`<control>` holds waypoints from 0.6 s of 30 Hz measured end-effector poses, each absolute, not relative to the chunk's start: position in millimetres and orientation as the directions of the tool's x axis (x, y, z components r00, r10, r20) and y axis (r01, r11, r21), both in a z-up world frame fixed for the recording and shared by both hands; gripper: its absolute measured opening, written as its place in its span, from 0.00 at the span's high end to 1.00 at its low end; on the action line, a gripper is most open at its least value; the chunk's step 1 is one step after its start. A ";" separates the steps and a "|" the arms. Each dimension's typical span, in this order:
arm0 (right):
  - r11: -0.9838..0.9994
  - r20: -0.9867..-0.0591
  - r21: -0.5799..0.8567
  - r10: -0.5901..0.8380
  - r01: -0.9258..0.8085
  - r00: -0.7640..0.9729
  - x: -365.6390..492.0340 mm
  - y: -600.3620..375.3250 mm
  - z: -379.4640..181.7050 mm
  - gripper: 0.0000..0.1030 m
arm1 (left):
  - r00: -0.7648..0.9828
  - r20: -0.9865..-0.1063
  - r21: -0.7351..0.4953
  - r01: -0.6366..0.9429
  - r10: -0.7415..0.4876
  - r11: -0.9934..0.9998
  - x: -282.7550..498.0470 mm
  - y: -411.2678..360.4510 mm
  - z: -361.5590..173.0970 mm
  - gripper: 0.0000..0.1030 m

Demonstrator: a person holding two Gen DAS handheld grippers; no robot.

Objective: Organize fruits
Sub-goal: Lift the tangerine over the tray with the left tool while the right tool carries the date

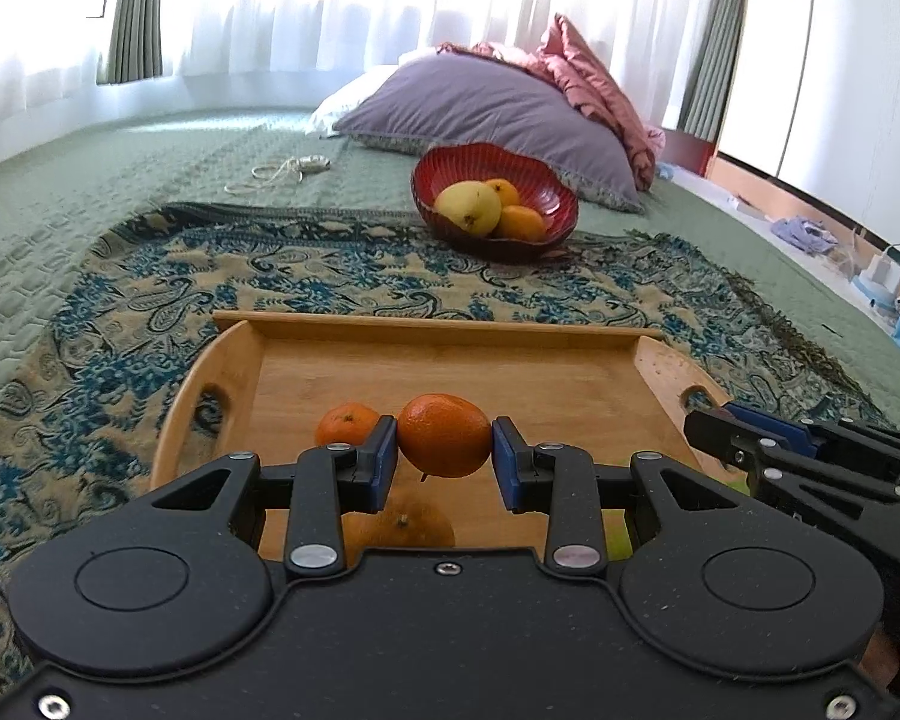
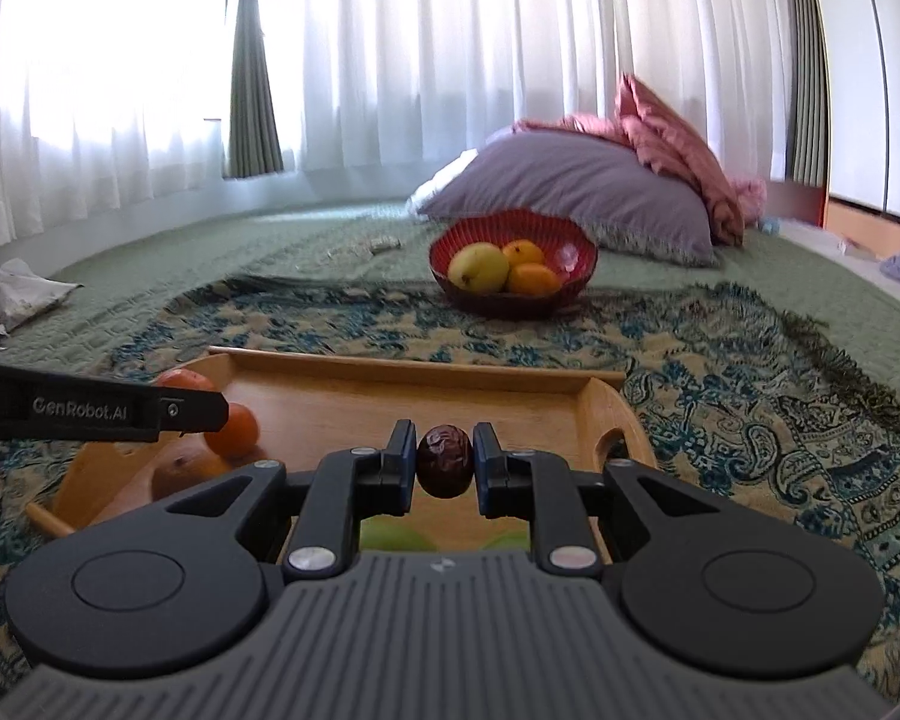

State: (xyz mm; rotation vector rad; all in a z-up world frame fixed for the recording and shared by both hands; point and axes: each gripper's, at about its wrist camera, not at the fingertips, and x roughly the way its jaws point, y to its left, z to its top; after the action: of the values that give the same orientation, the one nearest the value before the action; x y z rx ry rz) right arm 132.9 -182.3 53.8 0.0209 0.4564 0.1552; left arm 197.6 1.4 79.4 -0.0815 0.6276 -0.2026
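Left wrist view shows the left gripper [image 1: 444, 447] clenched on an orange [image 1: 443, 443], its blue pads pressing the fruit from both sides and holding it clear above the floor of a wooden tray [image 1: 438, 324]. A second orange [image 1: 345, 423] sits on the tray just beyond the left finger, and a third orange [image 1: 402, 527] lies partly hidden beneath the gripper. At the right edge of this view the right gripper [image 1: 711, 429] reaches in over the tray's handle side. Right wrist view shows that gripper [image 2: 444, 461] grasping a dark, wrinkled date [image 2: 444, 461] between its pads, raised over the tray; something green [image 2: 393, 536] peeks out below it, too hidden to identify. Beyond the tray, on a patterned throw [image 1: 330, 276] spread over a green bedspread [image 1: 60, 192], stands a red ribbed bowl [image 1: 534, 180] holding a yellow mango [image 1: 468, 207] and two small orange fruits [image 1: 522, 222]. A purple pillow [image 1: 480, 102] lies behind the bowl, with a pink blanket [image 1: 594, 84] heaped against it.
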 end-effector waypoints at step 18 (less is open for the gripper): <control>0.990 -0.714 0.141 0.115 -0.019 0.691 234.3 -212.8 44.0 0.77 | 0.660 -0.717 -0.138 0.179 -0.223 0.974 277.6 -26.2 66.1 0.69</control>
State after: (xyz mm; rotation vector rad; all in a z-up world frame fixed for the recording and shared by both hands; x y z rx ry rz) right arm 234.3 -212.8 44.0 0.1261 0.8048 0.0752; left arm 277.6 -26.2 66.1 -0.0568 0.8190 -0.2272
